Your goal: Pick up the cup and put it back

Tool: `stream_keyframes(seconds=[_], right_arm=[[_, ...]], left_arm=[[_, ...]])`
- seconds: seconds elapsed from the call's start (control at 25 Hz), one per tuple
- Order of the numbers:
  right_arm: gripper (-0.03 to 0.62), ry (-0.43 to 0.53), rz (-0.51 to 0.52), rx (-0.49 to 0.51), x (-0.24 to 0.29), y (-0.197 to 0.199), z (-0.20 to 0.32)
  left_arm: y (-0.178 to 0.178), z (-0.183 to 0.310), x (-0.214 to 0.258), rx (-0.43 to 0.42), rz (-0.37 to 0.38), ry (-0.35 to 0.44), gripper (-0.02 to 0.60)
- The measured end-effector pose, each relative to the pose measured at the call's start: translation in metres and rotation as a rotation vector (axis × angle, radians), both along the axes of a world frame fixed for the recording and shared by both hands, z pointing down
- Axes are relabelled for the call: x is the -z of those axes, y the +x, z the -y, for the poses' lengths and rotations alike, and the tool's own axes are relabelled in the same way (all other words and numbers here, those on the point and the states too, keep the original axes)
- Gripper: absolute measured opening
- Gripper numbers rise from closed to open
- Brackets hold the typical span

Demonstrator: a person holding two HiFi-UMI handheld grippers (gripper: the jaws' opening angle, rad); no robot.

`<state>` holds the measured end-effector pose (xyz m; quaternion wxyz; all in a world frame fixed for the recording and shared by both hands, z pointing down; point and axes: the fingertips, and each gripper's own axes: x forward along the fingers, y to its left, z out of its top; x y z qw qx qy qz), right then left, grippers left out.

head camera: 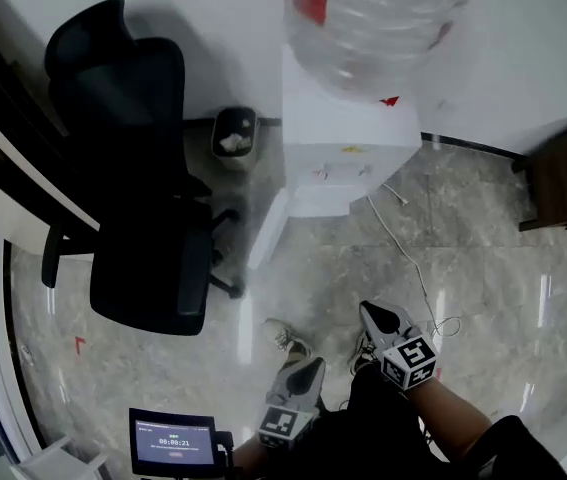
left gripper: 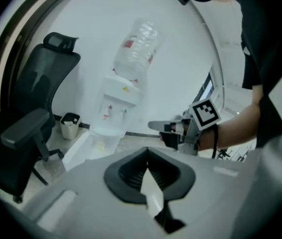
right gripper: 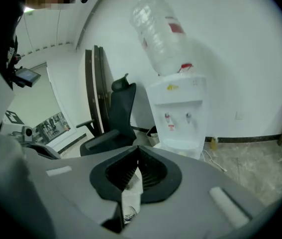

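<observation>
I cannot make out a cup in any view. The white water dispenser (head camera: 343, 158) with its big clear bottle (head camera: 373, 18) stands against the wall ahead, also in the left gripper view (left gripper: 116, 103) and the right gripper view (right gripper: 178, 113). My left gripper (head camera: 315, 364) and right gripper (head camera: 368, 310) hang low near my body, well short of the dispenser. Both point toward it. The left gripper's jaws (left gripper: 147, 153) meet at the tips with nothing between them. The right gripper's jaws (right gripper: 138, 151) are likewise shut and empty. The right gripper (left gripper: 170, 128) also shows in the left gripper view.
A black office chair (head camera: 143, 188) stands left of the dispenser. A small waste bin (head camera: 234, 136) sits between them by the wall. A white cable (head camera: 403, 238) trails over the marble floor. A dark wooden piece of furniture (head camera: 563, 178) is at right, a small screen (head camera: 173, 440) at bottom left.
</observation>
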<state>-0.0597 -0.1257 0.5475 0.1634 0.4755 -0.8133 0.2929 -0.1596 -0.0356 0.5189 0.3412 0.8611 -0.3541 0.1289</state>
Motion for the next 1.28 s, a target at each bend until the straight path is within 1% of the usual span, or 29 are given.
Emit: stream_keyframes(seconds=[0.12, 0.2, 0.28, 0.36, 0.44, 0.52, 0.6, 0.64, 0.76, 0.84, 0.96, 1.04, 1.28], right_arm=[[0.008, 0.049, 0.037, 0.004, 0.037, -0.003, -0.014], [0.008, 0.084, 0.063, 0.017, 0.06, 0.005, -0.025], [0.008, 0.129, 0.069, 0.034, 0.085, 0.02, -0.042], [0.008, 0.159, 0.068, 0.026, 0.108, 0.039, -0.058], [0.008, 0.176, 0.063, 0.01, 0.128, 0.057, -0.074], [0.008, 0.209, 0.05, 0.009, 0.148, 0.07, -0.095], [0.008, 0.253, 0.055, 0.016, 0.166, 0.083, -0.115], [0.008, 0.264, 0.062, 0.018, 0.173, 0.089, -0.126], [0.008, 0.267, 0.086, 0.017, 0.183, 0.103, -0.156], [0.008, 0.257, 0.1, 0.008, 0.183, 0.106, -0.173], [0.008, 0.255, 0.1, -0.013, 0.183, 0.101, -0.193], [0.008, 0.255, 0.092, -0.022, 0.184, 0.09, -0.203], [0.008, 0.276, 0.073, -0.068, 0.203, 0.039, -0.225]], left_arm=[[-0.007, 0.019, 0.043, 0.047, -0.006, 0.084, 0.005], [-0.007, 0.027, 0.073, 0.068, 0.005, 0.16, 0.005], [0.0, 0.021, 0.096, 0.09, 0.015, 0.241, 0.005], [0.012, 0.009, 0.118, 0.112, 0.013, 0.282, 0.005], [0.026, -0.006, 0.138, 0.127, -0.003, 0.284, 0.005], [0.034, -0.027, 0.146, 0.142, 0.029, 0.289, 0.005], [0.041, -0.048, 0.151, 0.159, 0.071, 0.305, 0.005], [0.045, -0.059, 0.155, 0.167, 0.078, 0.308, 0.005], [0.057, -0.081, 0.169, 0.187, 0.065, 0.305, 0.005], [0.064, -0.093, 0.174, 0.177, 0.05, 0.29, 0.005], [0.068, -0.111, 0.178, 0.127, 0.033, 0.27, 0.005], [0.061, -0.119, 0.177, 0.104, 0.022, 0.283, 0.005], [0.015, -0.134, 0.179, 0.057, 0.01, 0.353, 0.005]])
